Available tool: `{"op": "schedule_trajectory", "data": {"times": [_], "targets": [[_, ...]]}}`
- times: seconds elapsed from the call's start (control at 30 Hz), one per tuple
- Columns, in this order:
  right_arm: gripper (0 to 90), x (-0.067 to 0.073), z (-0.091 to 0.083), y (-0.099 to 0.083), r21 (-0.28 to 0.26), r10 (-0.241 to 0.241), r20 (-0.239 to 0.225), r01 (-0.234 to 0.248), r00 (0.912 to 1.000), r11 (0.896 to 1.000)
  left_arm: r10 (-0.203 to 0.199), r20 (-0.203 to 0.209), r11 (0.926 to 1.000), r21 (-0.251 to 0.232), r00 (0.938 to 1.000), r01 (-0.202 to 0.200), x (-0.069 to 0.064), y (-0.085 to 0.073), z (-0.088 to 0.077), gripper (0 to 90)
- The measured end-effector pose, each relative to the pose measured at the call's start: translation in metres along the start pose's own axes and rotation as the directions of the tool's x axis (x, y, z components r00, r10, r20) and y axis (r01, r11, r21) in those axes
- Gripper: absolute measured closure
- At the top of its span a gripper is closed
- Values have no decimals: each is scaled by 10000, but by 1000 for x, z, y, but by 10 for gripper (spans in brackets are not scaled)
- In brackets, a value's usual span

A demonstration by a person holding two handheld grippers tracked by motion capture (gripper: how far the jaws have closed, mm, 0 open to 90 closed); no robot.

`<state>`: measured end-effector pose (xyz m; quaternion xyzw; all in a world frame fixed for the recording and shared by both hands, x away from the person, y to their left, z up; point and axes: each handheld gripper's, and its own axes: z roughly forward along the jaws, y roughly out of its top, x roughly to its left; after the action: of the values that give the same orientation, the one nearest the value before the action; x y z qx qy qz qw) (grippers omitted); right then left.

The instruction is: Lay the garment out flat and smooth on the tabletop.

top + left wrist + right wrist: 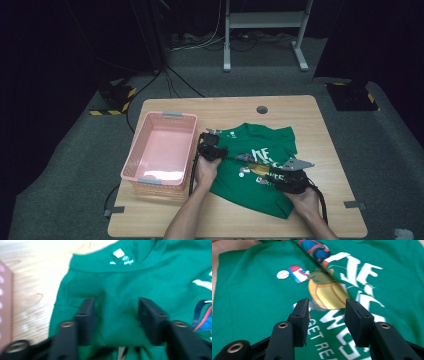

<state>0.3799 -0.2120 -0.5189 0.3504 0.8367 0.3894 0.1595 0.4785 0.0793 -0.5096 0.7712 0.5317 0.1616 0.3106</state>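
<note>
High view: a green T-shirt point(250, 165) lies spread on the wooden table point(330, 150) beside a pink basket point(160, 147).
Left gripper view: left gripper point(116, 315) gapes over the collar area. Right gripper view: right gripper point(327, 315), jaws apart, hovers above the print.

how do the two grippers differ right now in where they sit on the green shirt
The left gripper is over plain green fabric just below the collar, on the shirt's side nearest the pink basket; the right gripper is over the printed graphic and white lettering. In the high view, the right gripper carries a grey plate on top; I see none on the left. Both have their jaws open with shirt fabric between them.
</note>
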Motion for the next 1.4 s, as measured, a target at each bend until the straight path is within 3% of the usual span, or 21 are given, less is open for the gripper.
{"op": "schedule_trajectory", "data": {"times": [0.1,0.27,0.53,0.77,0.87,0.97,1.13,1.33,1.4], "targets": [[537,6,4,0,118,-216,-220,218,9995,9997,360,-72,9990,272,9993,-358,-1,-2,5,713],[512,14,17,-2,566,-556,-556,587,9969,9967,679,16,9971,348,9977,-679,-2,2,3,824],[493,16,18,-5,759,-987,-788,1047,9920,9916,867,-85,9959,248,9962,-865,3,15,-2,847],[496,13,5,-15,806,-1329,-1206,1431,9838,9864,733,-100,9962,-474,9973,-737,10,41,-12,849],[495,12,2,-17,833,-1371,-1259,1482,9825,9854,775,-27,9945,-700,9970,-775,8,42,-8,804],[482,12,2,-16,823,-1280,-1034,1368,9864,9872,706,84,9948,-743,9975,-697,6,36,-7,670],[478,-3,-11,-14,-190,-371,-567,361,9977,9992,760,250,9894,-1264,9968,-722,2,17,-25,524],[469,-25,-27,-10,-892,403,-71,-408,9992,9952,1010,286,9799,-1759,9945,-945,-4,-2,-49,442],[473,-31,-31,-10,-971,730,210,-707,9971,9928,1296,350,9796,-1594,9910,-1224,-10,-8,-52,443]]}}
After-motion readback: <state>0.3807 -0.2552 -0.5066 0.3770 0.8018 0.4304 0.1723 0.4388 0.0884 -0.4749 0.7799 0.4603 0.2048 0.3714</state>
